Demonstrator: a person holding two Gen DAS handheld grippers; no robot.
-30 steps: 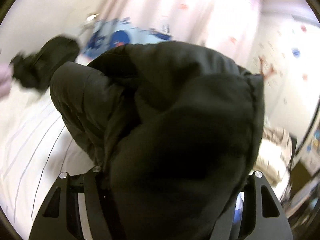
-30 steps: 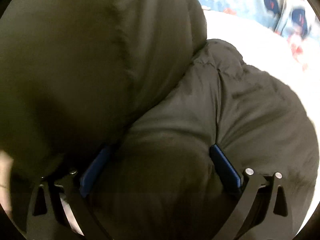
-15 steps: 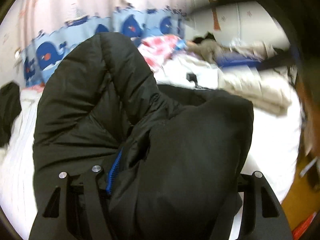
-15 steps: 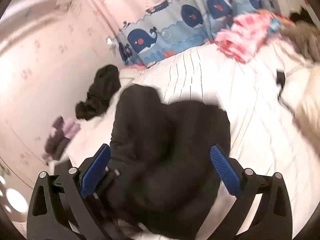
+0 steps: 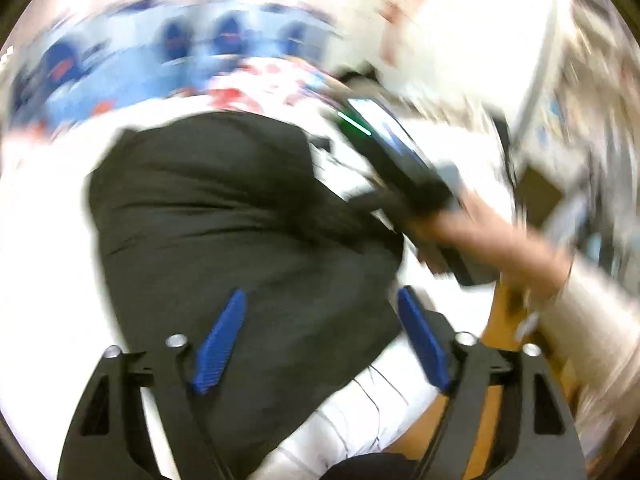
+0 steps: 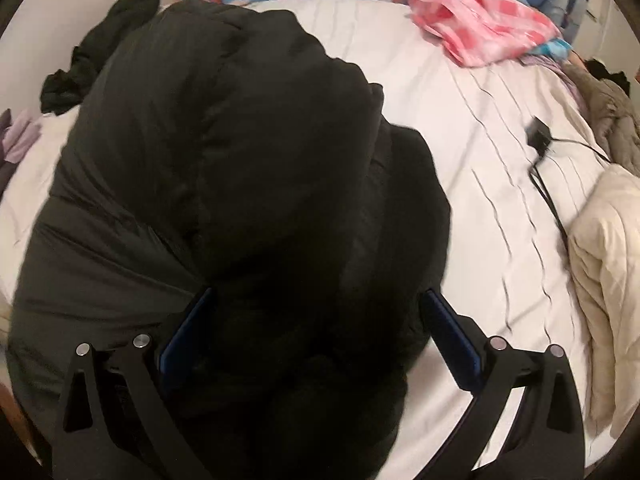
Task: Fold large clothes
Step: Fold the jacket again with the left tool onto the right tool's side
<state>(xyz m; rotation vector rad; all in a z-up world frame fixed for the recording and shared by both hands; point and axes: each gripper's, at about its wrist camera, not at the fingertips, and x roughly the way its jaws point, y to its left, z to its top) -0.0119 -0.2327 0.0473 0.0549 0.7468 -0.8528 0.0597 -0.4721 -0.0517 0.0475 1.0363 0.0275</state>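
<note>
Half a second ago our left gripper (image 5: 320, 344) was buried in the bulky black quilted down jacket (image 5: 240, 220); now its blue-padded fingers (image 5: 218, 346) stand spread wide with nothing between them, and the jacket lies lower, heaped on the white pinstriped bed sheet (image 5: 360, 404). From the left wrist view (badly motion-blurred) we see the jacket filling the middle, its near edge passing under the fingers. To the right, our right hand (image 5: 472, 228) grips the black handle of the other tool, which reaches down to the jacket's right side. A blue whale-print fabric (image 5: 168, 52) runs along the far side of the bed.

From the right wrist view we look down on the same jacket (image 6: 240, 168), bunched into a tall mound on the sheet (image 6: 480, 184). Our right gripper (image 6: 316, 328) has its fingers parted widely, straddling the near part of the mound; we cannot tell whether the pads press the cloth. Beyond lie a pink checked garment (image 6: 484, 28), a small black device with a cable (image 6: 538, 134), a cream padded coat (image 6: 604, 248) at the right edge, and a dark crumpled garment (image 6: 104, 44) at far left.
</note>
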